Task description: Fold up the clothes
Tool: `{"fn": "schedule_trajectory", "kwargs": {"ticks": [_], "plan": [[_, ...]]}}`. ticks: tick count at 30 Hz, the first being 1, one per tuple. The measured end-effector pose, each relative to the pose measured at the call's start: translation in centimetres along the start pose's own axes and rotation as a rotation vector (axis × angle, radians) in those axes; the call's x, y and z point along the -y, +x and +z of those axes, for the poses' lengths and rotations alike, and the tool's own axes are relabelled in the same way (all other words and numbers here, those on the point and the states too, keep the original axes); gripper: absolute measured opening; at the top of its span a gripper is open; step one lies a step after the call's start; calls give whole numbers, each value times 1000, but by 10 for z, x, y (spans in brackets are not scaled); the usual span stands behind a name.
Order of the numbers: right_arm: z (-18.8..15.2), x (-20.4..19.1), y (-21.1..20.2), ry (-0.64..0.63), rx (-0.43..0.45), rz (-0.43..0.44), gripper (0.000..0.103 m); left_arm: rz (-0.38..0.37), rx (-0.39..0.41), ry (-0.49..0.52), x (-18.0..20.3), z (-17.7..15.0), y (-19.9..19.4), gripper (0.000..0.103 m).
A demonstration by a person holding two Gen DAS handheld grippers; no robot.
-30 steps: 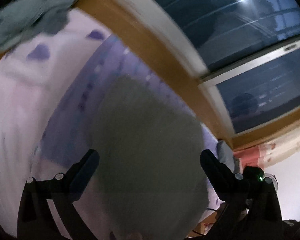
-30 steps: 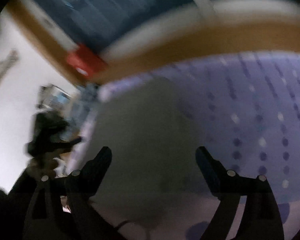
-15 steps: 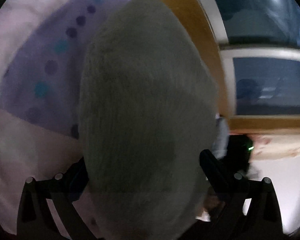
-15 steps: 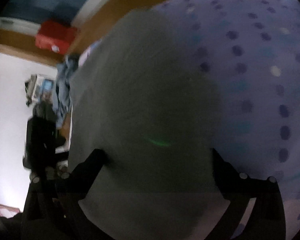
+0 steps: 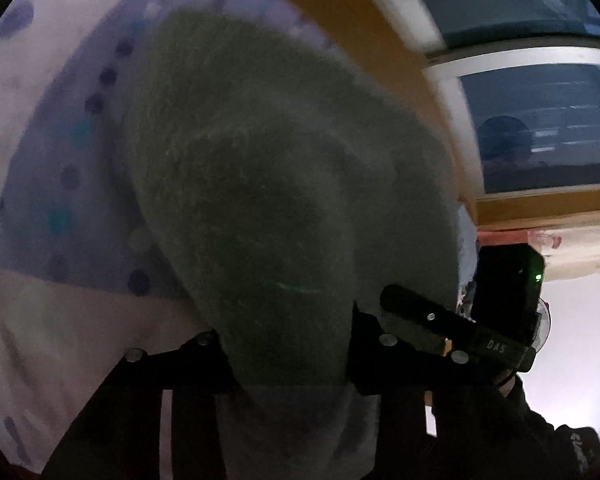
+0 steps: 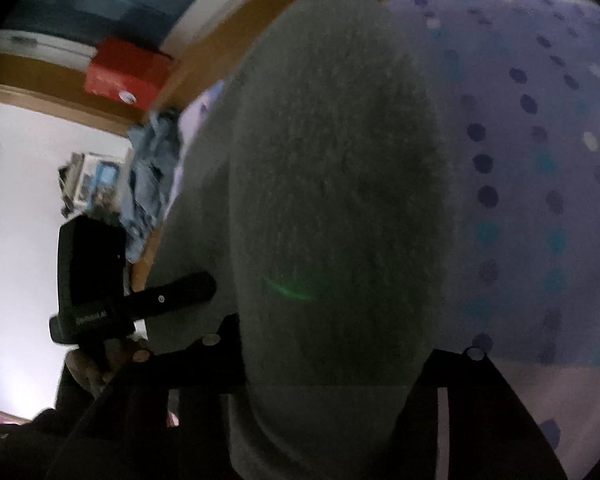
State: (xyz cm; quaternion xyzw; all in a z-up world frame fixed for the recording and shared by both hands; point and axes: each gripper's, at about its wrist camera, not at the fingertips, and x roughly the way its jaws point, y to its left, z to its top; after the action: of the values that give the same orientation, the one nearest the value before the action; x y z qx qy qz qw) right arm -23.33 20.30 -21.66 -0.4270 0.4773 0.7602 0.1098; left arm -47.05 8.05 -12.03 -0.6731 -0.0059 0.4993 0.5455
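Observation:
A grey fuzzy garment (image 5: 260, 184) lies on a purple dotted bed cover (image 5: 72, 160) and fills the middle of both views. My left gripper (image 5: 286, 344) has the garment's near edge between its closing jaws, and the cloth bunches narrow there. The fingertips are hidden under the fabric. My right gripper (image 6: 336, 352) is closing on the same garment (image 6: 332, 168) in the same way. Each view shows the other gripper close beside it: a black finger (image 5: 416, 308) at the right and a black finger (image 6: 172, 292) at the left.
A wooden frame (image 5: 360, 20) and a dark window (image 5: 540, 128) run along the far side of the bed. A red box (image 6: 128, 70) sits on the ledge, with blue denim clothes (image 6: 148, 168) heaped below it. Pale sheet (image 5: 40, 340) lies nearest me.
Both pairs of jaws have narrowed from wide apart to pinching the grey garment's edge. Both grippers dipped toward the cloth, and each has come into the other's view.

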Motion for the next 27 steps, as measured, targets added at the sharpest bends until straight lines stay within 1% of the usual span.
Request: {"fn": "schedule_trajectory", "kwargs": {"ticks": [2,3,5,8,11,13,15,18,20,21,22,25,27], "plan": [[-3,-3,-17,25,56,28,43,-23,30,44,16,1,-11,36],[-4,-4,-26,35,85,40,43,-37,39,84,29,2,-15,36],[-10,-7,-50,51,153,52,43,-70,38,128,50,4,-17,36],[-23,0,-92,52,249,40,43,-119,19,195,95,3,-4,36],[-38,26,-142,61,330,25,43,-146,10,267,147,-10,23,36],[-49,48,-171,64,371,11,43,-167,0,308,186,-23,50,36],[-62,79,-207,69,407,-6,43,-176,-11,345,226,-41,81,36],[-81,134,-266,79,454,-25,43,-196,-19,374,284,-76,128,36],[-92,170,-308,83,479,-42,43,-211,-24,397,322,-82,168,36],[-96,184,-327,78,494,-56,43,-219,-28,409,345,-93,184,36],[-98,199,-348,79,509,-75,43,-224,-34,409,364,-100,200,36],[-95,237,-412,69,539,-147,43,-232,-32,466,425,-115,240,36],[-84,254,-444,43,551,-181,44,-248,-27,498,464,-110,267,36]]}}
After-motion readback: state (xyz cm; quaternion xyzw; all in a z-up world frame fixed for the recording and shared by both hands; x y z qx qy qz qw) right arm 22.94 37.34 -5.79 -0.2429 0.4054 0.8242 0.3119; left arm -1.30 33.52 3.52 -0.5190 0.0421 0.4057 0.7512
